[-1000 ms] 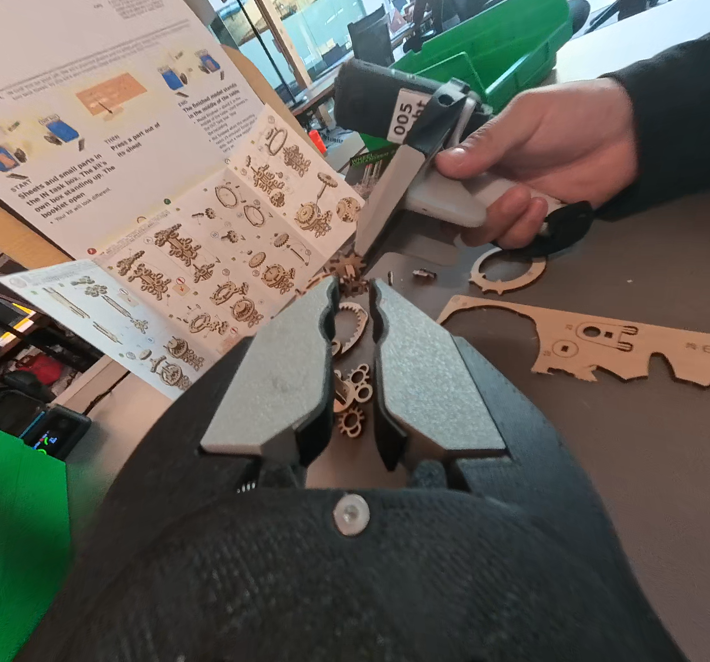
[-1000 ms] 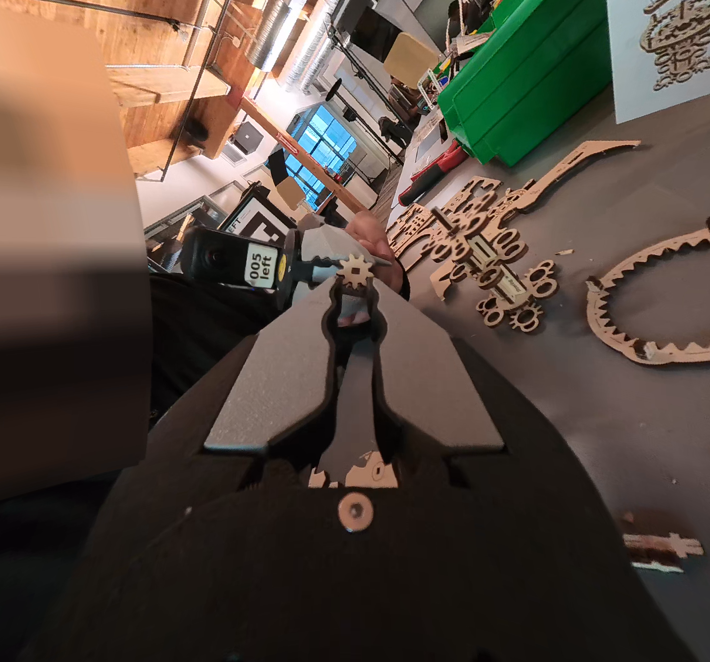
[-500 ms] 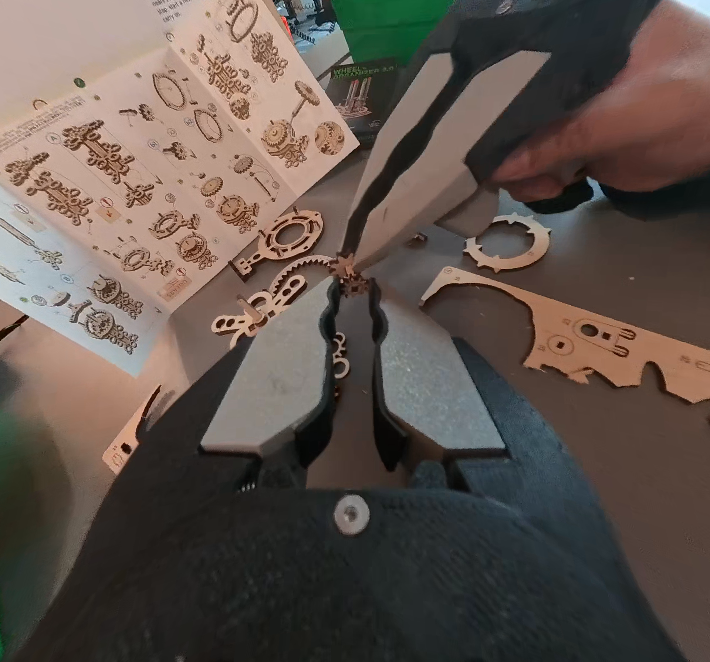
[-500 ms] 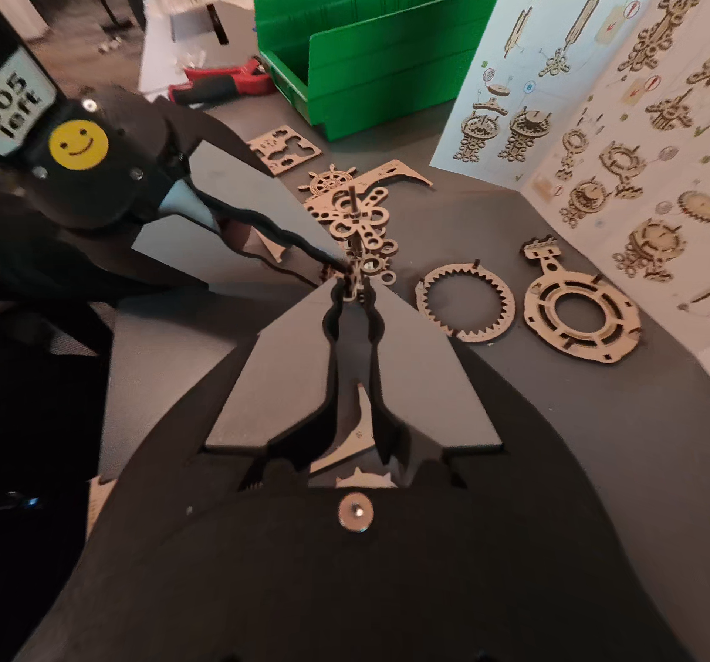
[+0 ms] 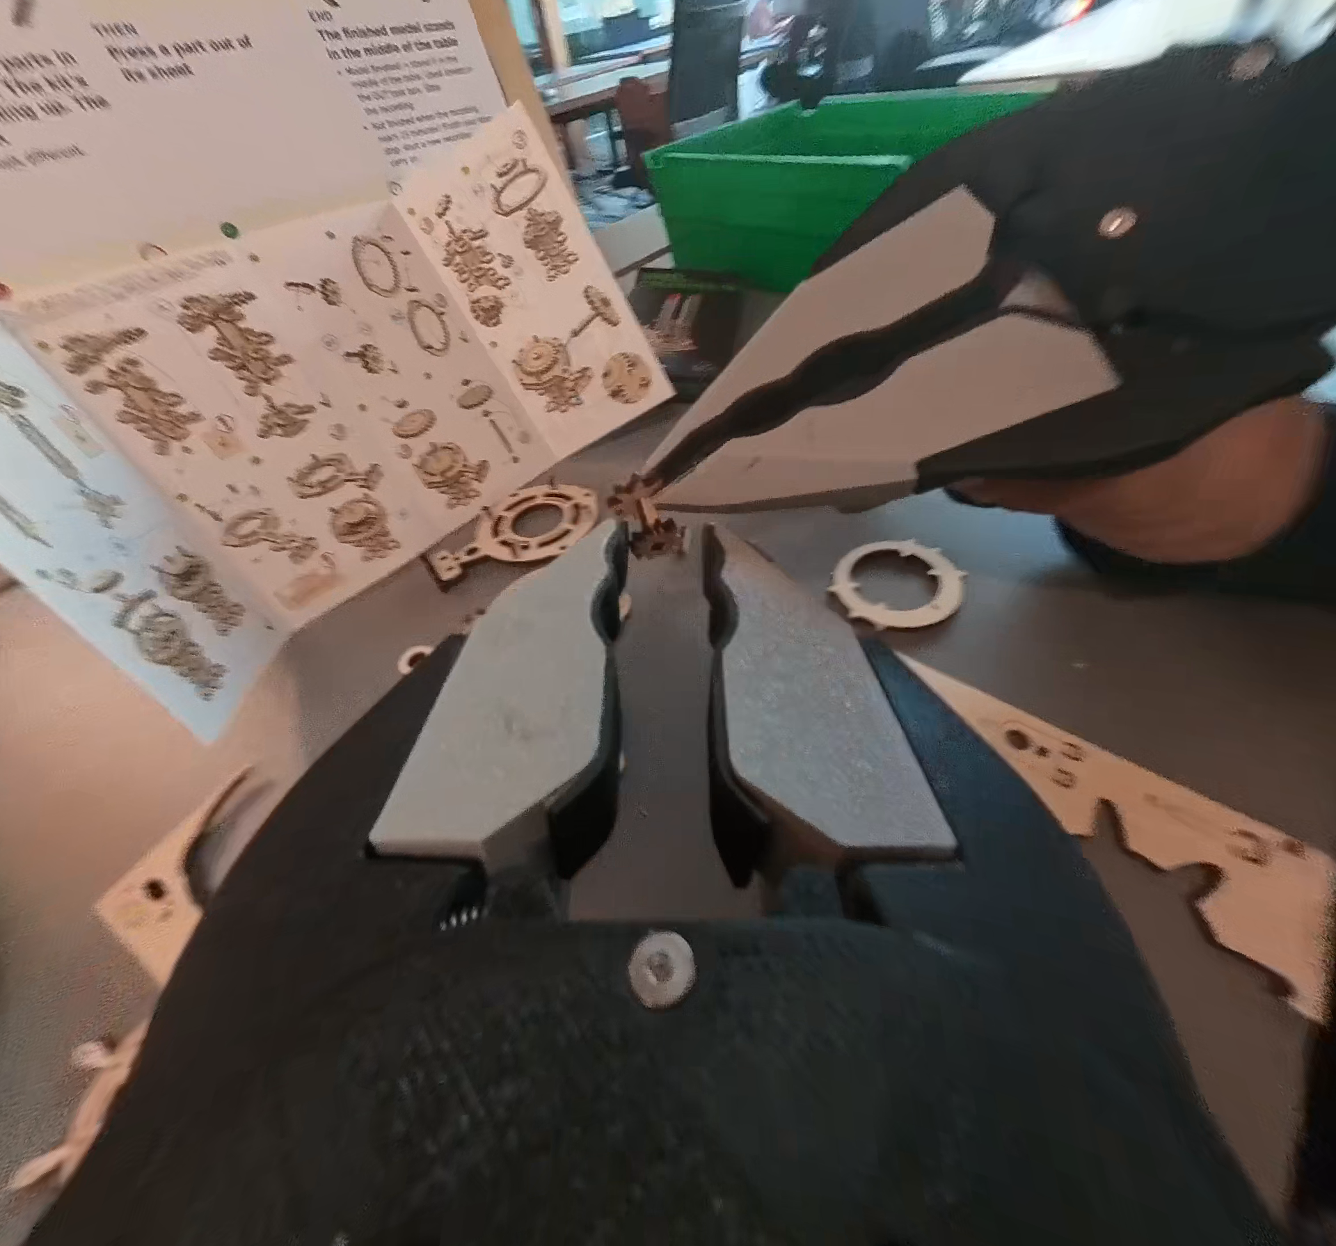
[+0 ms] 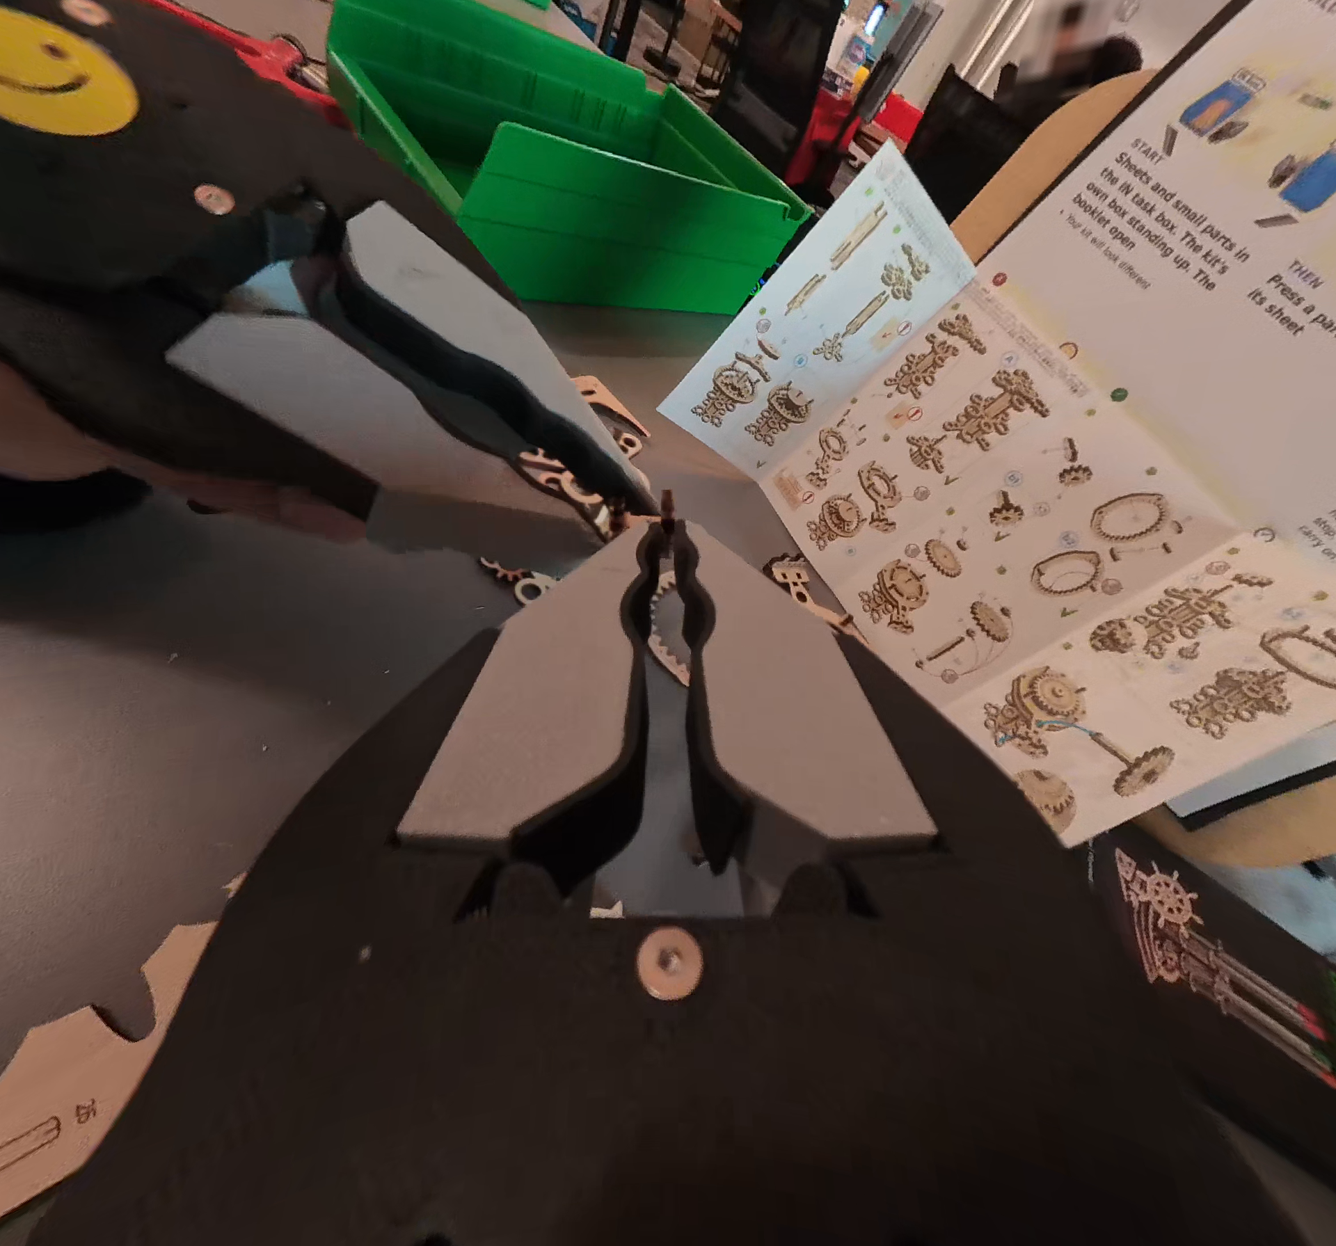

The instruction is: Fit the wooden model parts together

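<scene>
In the left wrist view my left gripper [image 5: 661, 543] holds a small wooden toothed piece [image 5: 654, 538] between its fingertips, just above the dark table. My right gripper [image 5: 645, 485] comes in from the right, shut on a small wooden gear [image 5: 630, 494] that touches the top of the left gripper's piece. In the right wrist view my right gripper [image 6: 669, 533] is nearly closed on that gear [image 6: 666, 509], seen edge-on. The left gripper [image 6: 636, 499] meets it tip to tip from the left. The joint between the two parts is too small to read.
A folded instruction booklet [image 5: 325, 416] stands at the left, also in the right wrist view [image 6: 1012, 525]. Loose parts lie nearby: a ring frame [image 5: 535, 525], a toothed ring [image 5: 896, 586], a cut sheet [image 5: 1157, 814]. A green bin [image 6: 614, 235] stands behind and a dark kit box [image 6: 1214, 958] at the right.
Both grippers have tilted lower toward the table while staying tip to tip. The right gripper has swung from above the left gripper's tips to its right side.
</scene>
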Demonstrator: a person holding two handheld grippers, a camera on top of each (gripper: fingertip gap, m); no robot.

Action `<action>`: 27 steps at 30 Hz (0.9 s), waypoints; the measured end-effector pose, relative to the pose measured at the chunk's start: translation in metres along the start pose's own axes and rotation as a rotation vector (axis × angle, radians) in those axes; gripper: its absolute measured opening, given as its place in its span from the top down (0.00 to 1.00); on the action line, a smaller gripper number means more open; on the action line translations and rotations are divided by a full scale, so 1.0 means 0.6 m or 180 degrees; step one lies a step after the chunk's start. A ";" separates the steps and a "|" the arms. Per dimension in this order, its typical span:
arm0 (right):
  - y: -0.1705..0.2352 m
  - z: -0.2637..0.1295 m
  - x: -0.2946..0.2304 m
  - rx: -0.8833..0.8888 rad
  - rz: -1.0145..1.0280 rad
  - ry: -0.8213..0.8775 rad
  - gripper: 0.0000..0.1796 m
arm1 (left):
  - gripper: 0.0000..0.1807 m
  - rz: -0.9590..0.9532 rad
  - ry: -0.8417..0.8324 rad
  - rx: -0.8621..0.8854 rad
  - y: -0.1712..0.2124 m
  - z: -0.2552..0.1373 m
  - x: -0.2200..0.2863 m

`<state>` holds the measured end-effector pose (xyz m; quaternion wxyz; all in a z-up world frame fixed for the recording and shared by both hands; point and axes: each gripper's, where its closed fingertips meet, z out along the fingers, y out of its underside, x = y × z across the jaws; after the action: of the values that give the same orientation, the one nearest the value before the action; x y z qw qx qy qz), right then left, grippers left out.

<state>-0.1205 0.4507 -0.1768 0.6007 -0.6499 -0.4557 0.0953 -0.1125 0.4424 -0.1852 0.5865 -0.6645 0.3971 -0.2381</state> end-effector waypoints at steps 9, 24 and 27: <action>0.001 -0.003 -0.027 0.0164 0.0359 -0.0708 1.00 | 0.97 0.0683 0.0555 0.0143 -0.001 -0.057 0.013; -0.049 -0.033 -0.053 0.0854 -0.0510 -0.0599 1.00 | 0.88 -0.1676 0.1677 0.0236 -0.031 -0.075 0.044; -0.050 -0.034 -0.056 0.0861 -0.0653 -0.0528 1.00 | 0.92 -0.1982 0.1822 0.0297 -0.033 -0.081 0.039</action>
<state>-0.1402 0.4086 -0.1593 0.6496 -0.5032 -0.5505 0.1472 -0.1323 0.3951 -0.1598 0.3822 -0.6326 0.3130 -0.5965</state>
